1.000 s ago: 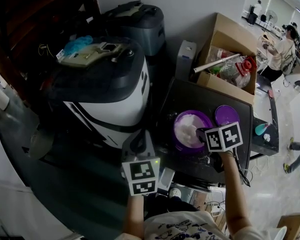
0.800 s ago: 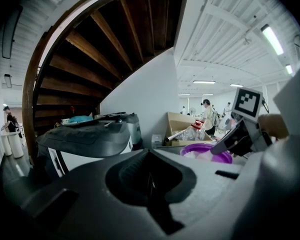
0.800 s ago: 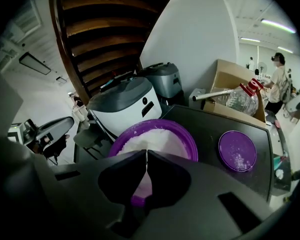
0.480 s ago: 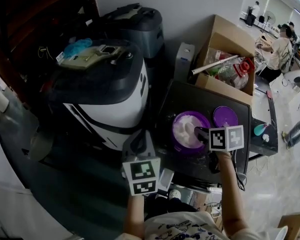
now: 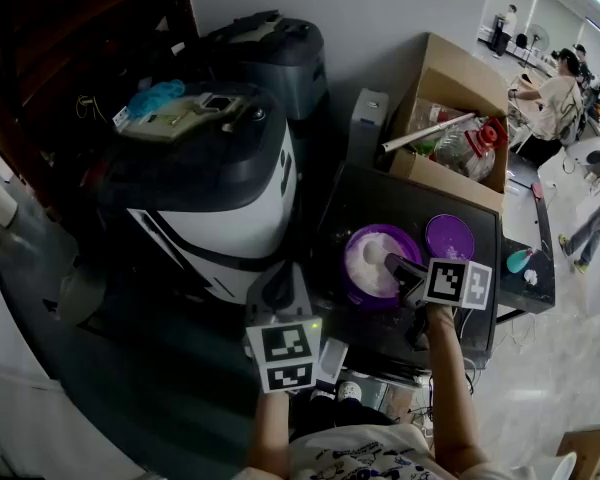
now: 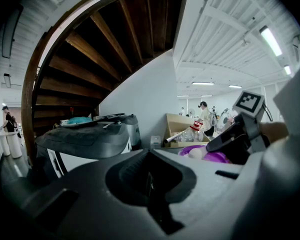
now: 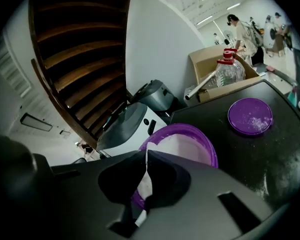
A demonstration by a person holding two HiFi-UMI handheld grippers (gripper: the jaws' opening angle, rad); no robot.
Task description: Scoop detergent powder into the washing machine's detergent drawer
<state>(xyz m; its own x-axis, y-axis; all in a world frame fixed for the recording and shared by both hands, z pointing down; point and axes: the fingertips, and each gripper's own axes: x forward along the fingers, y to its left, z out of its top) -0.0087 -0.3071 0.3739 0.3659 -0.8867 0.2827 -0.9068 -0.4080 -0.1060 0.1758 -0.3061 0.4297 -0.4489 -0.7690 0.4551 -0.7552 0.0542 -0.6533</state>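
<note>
Your right gripper [image 7: 145, 156] has its jaws pinched onto a thin white handle [image 7: 146, 182] that runs down between them. It hangs over the near rim of the purple tub [image 7: 213, 154], with the white detergent powder [image 7: 182, 145] just ahead. The tub sits on the dark table [image 7: 282, 154], and its purple lid [image 7: 250, 115] lies beside it. Your left gripper [image 6: 149, 179] has its jaws pressed together on nothing, held low beside the washing machine [image 5: 210, 178].
</note>
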